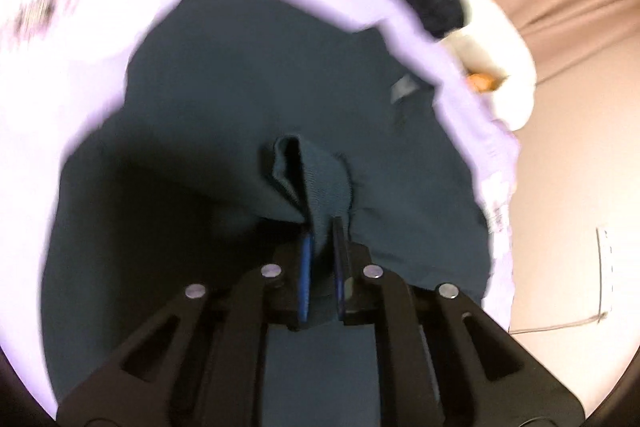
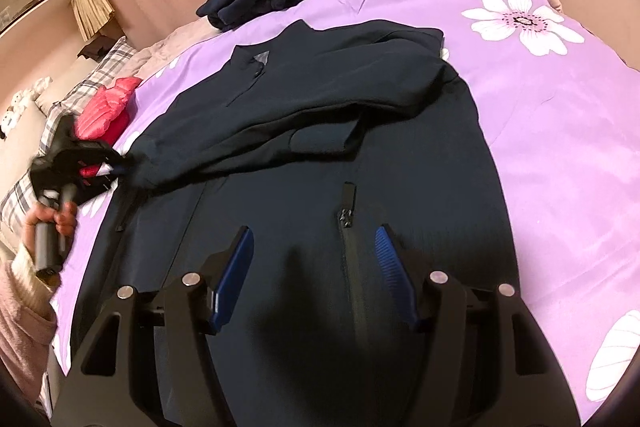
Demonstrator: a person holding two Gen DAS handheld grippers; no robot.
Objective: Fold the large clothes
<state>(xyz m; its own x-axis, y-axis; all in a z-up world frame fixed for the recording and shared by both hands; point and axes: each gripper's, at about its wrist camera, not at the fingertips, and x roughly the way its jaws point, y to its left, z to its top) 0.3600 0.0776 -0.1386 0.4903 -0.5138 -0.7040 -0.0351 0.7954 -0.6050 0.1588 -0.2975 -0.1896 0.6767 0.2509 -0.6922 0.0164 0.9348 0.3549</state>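
the large dark navy zip-front jacket lies spread flat on the purple flower-print bedspread, collar at the far end and hem near the right gripper. one long sleeve is laid across the chest, its long axis running from the far right shoulder down to the left edge of the jacket. the cuff at that left end is where the left gripper sits, clenched on a fold of the ribbed dark cuff fabric. the right gripper hangs released over the lower front, its blue pads either side of the zip and gripping nothing. so the left hand is the nearer one to the sleeve, and any next fold likely pivots on that sleeve line.
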